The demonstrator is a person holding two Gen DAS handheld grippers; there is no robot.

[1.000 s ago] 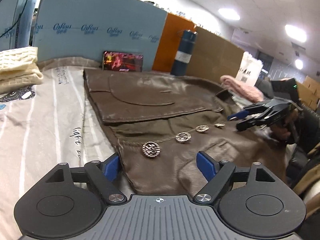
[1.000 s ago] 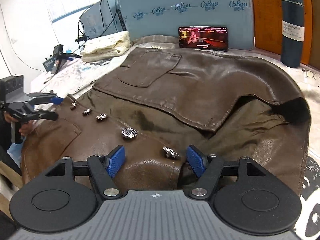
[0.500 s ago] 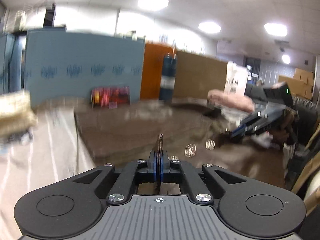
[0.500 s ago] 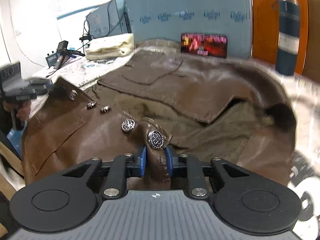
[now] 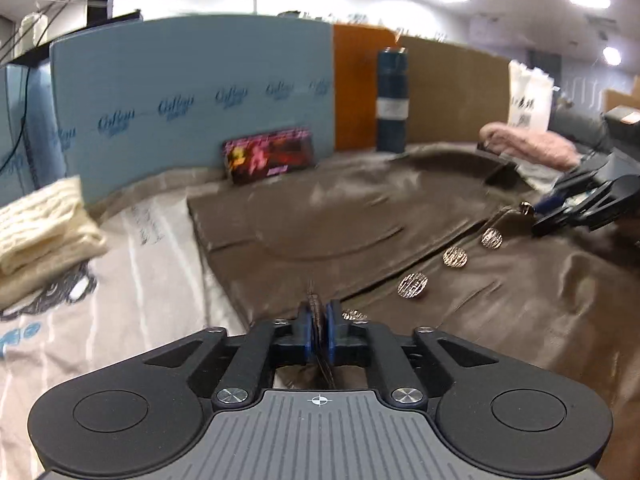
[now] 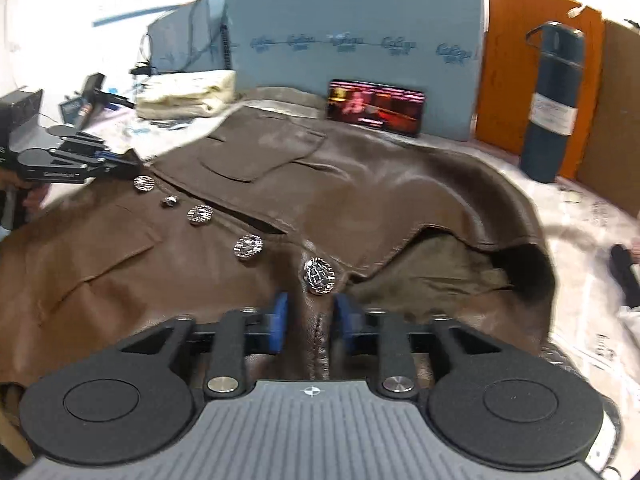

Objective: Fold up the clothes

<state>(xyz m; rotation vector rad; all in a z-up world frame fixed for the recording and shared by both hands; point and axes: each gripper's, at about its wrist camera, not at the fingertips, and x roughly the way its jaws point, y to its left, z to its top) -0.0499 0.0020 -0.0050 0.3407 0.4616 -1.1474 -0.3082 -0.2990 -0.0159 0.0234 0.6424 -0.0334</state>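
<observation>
Both grippers are on the front placket of the brown leather jacket [image 6: 360, 184], one at each end of the button row, so my read is they're about to carry that front panel across as the first fold. Left gripper [image 5: 320, 320] is clenched on a thin edge of the leather at the hem end, pads pinching it flat; its jaws have just eased slightly but the leather is visibly still nipped between them. Right gripper [image 6: 310, 320] straddles the stitched placket ridge just below the nearest silver button [image 6: 319, 275]; its jaws have just been opening, the leather sits between the blue pads, and I can't tell if they still bite or only bracket it. Two-point hold makes sense: leather is stiff and heavy, and a single grip would let the panel sag and twist. Jacket lies spread open on the printed sheet [image 5: 132, 280], collar end nearer the flask [image 6: 554, 100], back edge just in front of the phone [image 6: 376, 106] propped against the blue foam board [image 6: 352, 20]. Right of the button row the lining shows olive and duller beside the glossy, creased outer skin; a patch pocket is visible between the buttons and the phone. Cream knit [image 5: 44, 228] is stacked well left of the jacket, pink fluffy item [image 5: 528, 146] beyond its far side.
</observation>
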